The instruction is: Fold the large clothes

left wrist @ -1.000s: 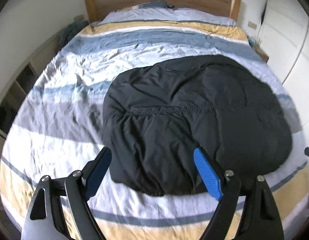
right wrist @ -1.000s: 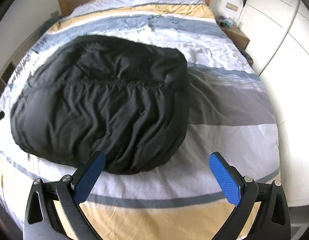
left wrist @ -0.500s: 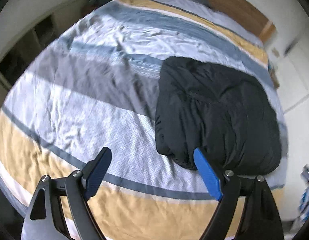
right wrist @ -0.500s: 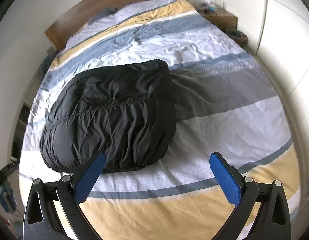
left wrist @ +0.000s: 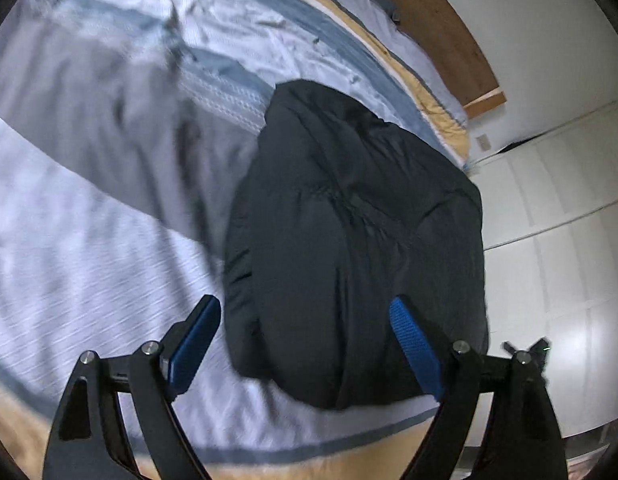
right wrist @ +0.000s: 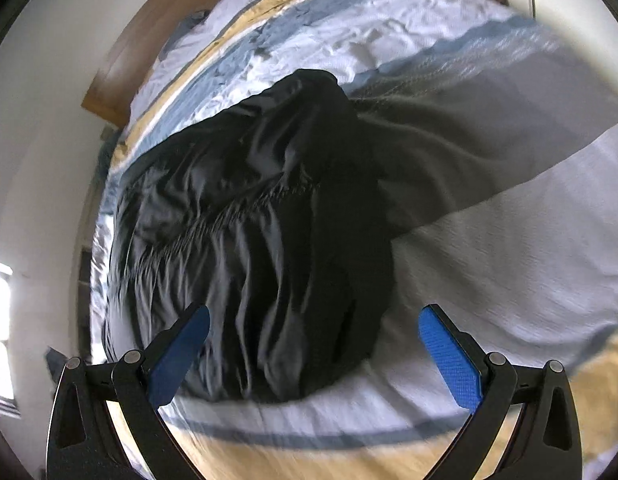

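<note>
A large black puffy garment (left wrist: 349, 240) lies folded in a thick bundle on a striped bed; it also shows in the right wrist view (right wrist: 249, 220). My left gripper (left wrist: 305, 336) is open and empty, held above the near end of the garment. My right gripper (right wrist: 313, 344) is open and empty, held above the garment's near right part. Neither gripper touches the cloth. Both views are tilted and blurred by motion.
The bed cover (left wrist: 89, 240) has white, grey, blue and yellow stripes. A wooden headboard (left wrist: 449, 40) stands at the far end. White wardrobe doors (left wrist: 557, 240) are to the right of the bed. A pale wall (right wrist: 41, 160) is on the left.
Both grippers have swung and tilted, the left view rolling one way and the right the other, and come closer to the garment. The garment has not moved. Both grippers stay open.
</note>
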